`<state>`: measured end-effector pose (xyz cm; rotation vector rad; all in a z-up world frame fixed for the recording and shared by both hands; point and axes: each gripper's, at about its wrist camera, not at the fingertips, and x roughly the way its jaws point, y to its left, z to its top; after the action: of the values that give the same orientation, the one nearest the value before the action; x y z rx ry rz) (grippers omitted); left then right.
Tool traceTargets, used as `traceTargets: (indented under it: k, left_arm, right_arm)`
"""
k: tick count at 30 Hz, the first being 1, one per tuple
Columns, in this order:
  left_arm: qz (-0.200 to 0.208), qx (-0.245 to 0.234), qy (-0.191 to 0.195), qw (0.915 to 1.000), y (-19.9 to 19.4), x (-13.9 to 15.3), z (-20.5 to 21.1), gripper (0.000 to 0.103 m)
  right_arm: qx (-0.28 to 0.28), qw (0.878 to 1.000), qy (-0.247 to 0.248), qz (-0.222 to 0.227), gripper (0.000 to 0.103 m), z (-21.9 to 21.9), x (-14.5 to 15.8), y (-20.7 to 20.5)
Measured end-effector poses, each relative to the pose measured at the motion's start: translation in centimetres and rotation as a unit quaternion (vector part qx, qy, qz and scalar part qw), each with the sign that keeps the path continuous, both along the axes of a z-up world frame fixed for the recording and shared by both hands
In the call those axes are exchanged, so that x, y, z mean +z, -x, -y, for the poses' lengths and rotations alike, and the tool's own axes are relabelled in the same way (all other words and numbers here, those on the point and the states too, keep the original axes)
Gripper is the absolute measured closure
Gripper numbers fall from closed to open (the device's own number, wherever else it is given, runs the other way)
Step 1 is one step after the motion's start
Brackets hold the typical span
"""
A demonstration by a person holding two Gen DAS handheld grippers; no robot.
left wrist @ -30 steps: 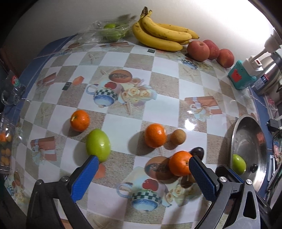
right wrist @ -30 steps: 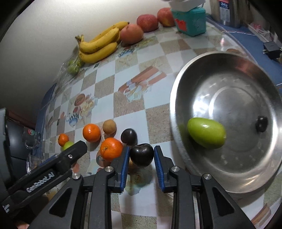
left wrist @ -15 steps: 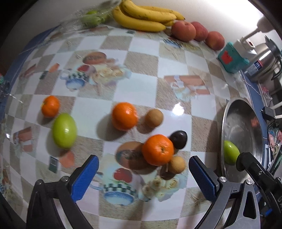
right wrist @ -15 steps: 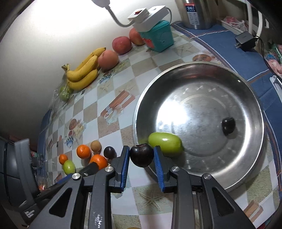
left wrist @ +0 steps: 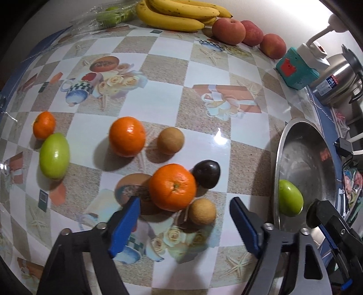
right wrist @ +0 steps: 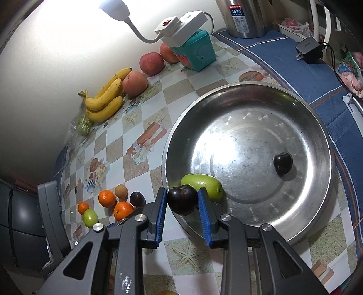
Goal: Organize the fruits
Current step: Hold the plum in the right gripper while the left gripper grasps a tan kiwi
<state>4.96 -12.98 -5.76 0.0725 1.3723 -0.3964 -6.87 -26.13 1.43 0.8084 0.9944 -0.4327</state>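
Observation:
My left gripper [left wrist: 184, 203] points down at the checked tablecloth, its jaws closing. A large orange [left wrist: 172, 187] sits just beyond the blue fingertips, and no pad touches it. Packed around this orange are a dark plum [left wrist: 207, 173] and a brown round fruit [left wrist: 202, 211]. Farther off lie another orange [left wrist: 127, 136], a second brown fruit [left wrist: 170, 140], a green fruit [left wrist: 54, 155] and a small orange [left wrist: 44, 124]. My right gripper [right wrist: 182, 202] is shut on a dark plum [right wrist: 182, 199] above the near rim of the steel bowl [right wrist: 249, 140]. The bowl holds a green fruit [right wrist: 204, 183] and a dark plum [right wrist: 282, 160].
Along the wall lie bananas [left wrist: 179, 13], three peaches [left wrist: 229, 30] and a clear bag of green fruit [left wrist: 109, 15]. A teal box [left wrist: 297, 70] under a white power strip and a steel flask [left wrist: 335, 79] stand behind the bowl. A black charger [right wrist: 309, 51] lies on the blue cloth.
My left gripper moved in over the orange cluster and its jaws narrowed. My right gripper carried the dark plum from the table to the bowl's near rim.

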Motion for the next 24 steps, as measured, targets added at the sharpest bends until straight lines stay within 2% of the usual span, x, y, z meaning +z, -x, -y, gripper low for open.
traceTargets:
  k: [2, 6, 8, 24]
  left_arm:
    - [-0.006, 0.003, -0.001, 1.0, -0.1, -0.2, 0.3, 0.033]
    - [-0.002, 0.009, -0.007, 0.9999, -0.1, -0.3, 0.4, 0.038]
    - [0.0, 0.012, -0.009, 0.9999, -0.2, -0.3, 0.4, 0.044]
    - [-0.028, 0.017, -0.005, 0.9994, 0.6, 0.2, -1.2, 0.058]
  right_arm:
    - [-0.001, 1.0, -0.002, 0.002, 0.074, 0.1, 0.1, 0.1]
    - [-0.002, 1.0, -0.006, 0.004, 0.074, 0.3, 0.1, 0.4]
    - [-0.002, 1.0, -0.007, 0.005, 0.074, 0.4, 0.1, 0.4]
    - [-0.004, 1.0, -0.014, 0.005, 0.074, 0.5, 0.0, 0.6]
